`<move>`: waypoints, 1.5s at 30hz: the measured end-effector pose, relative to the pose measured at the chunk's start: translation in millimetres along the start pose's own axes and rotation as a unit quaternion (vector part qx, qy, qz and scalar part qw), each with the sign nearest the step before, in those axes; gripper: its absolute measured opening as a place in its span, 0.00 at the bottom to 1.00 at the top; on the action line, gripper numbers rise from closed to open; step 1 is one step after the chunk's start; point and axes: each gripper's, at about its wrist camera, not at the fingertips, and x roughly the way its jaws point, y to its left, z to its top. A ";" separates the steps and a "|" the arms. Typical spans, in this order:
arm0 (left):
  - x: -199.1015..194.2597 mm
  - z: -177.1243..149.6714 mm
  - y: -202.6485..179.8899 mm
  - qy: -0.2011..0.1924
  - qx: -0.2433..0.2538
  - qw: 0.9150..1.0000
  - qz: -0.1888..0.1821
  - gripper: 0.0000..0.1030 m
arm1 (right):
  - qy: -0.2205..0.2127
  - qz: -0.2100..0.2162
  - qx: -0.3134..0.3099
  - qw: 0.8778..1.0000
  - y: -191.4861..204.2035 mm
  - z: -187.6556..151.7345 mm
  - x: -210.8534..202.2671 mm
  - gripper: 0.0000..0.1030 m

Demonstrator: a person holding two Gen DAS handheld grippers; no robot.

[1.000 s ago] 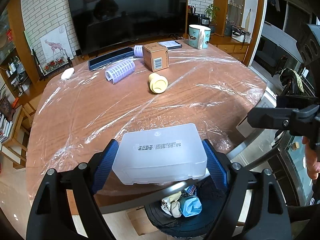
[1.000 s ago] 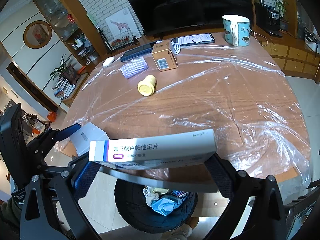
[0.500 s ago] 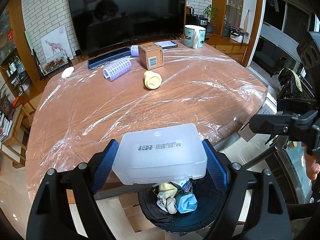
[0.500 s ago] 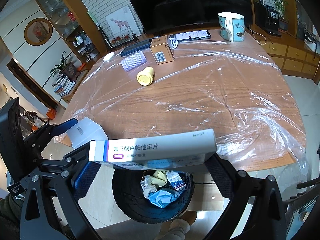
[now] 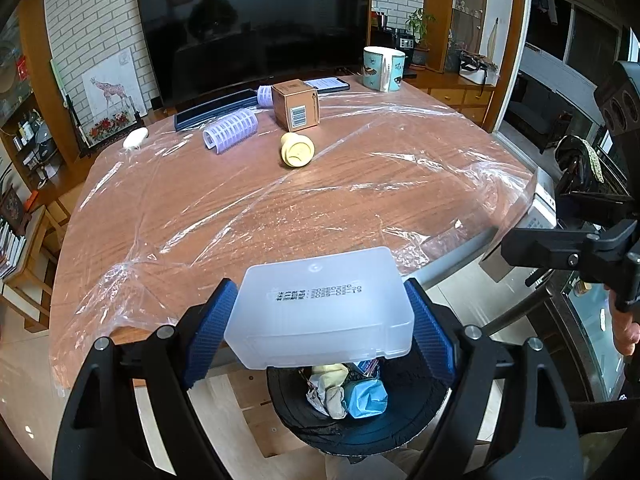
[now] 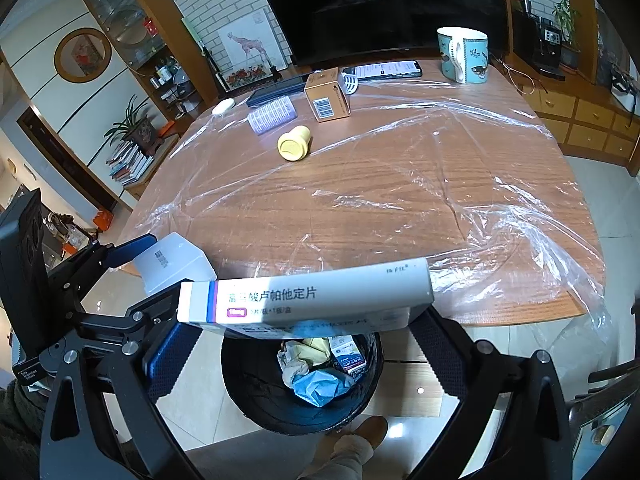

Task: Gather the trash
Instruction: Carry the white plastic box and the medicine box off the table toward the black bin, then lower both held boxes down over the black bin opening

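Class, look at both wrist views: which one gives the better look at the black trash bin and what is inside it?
The right wrist view: the trash bin shows nearly its whole rim and crumpled contents below the medicine box. The left wrist view shows the bin partly hidden behind the translucent plastic box and gripper fingers.

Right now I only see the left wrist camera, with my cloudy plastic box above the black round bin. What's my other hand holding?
Observer: The right fingers grip a long grey cardboard medicine box with a purple stripe.
Operator: Is it above the bin too?
Observer: It looks so. It hangs just over the black round bin.
Operator: Anything beside the bin?
Observer: A tan slipper toe touches its near side.
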 end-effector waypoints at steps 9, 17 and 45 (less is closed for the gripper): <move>-4.5 -13.2 -8.4 0.008 -0.001 1.000 0.002 0.82 | 0.011 0.003 -0.009 1.000 0.2 -11.7 -2.5 0.95; -4.6 -20.6 -11.2 0.016 -0.002 1.000 0.003 0.82 | 0.024 0.008 -0.017 1.000 3.2 -21.3 -0.3 0.95; -16.4 -43.6 -25.4 0.026 0.001 1.000 -0.009 0.82 | 0.047 0.017 -0.027 0.998 11.5 -39.6 6.0 0.95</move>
